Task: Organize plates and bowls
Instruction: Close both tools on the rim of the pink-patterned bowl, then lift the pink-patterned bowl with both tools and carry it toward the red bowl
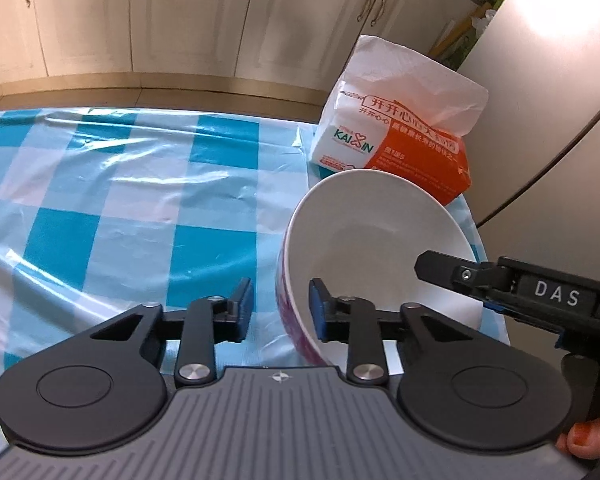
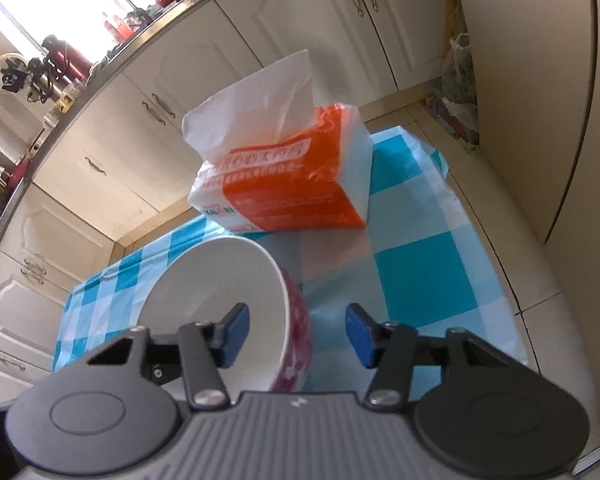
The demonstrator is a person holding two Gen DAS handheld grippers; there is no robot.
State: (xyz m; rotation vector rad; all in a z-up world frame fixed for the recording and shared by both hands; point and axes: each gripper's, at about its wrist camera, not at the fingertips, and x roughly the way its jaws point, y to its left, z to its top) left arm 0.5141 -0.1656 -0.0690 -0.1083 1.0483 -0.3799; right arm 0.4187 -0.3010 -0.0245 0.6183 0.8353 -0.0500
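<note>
A white bowl with a pink-patterned outside (image 1: 364,240) stands tilted on the checked counter (image 1: 120,200), its wall straddled by the released fingers of the left gripper (image 1: 281,308) and right gripper (image 2: 298,334). It could slip or topple, likely toward the tissue pack (image 2: 284,184) just beyond the fingers.

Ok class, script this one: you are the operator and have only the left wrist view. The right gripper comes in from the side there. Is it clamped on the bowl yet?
Observer: No. The right gripper is open. It straddles the wall of the bowl, one jaw inside and one outside, with a gap on each side.
Operator: What is above those cabinets behind the table?
Observer: A countertop crowded with kitchenware, several red items among it.
</note>
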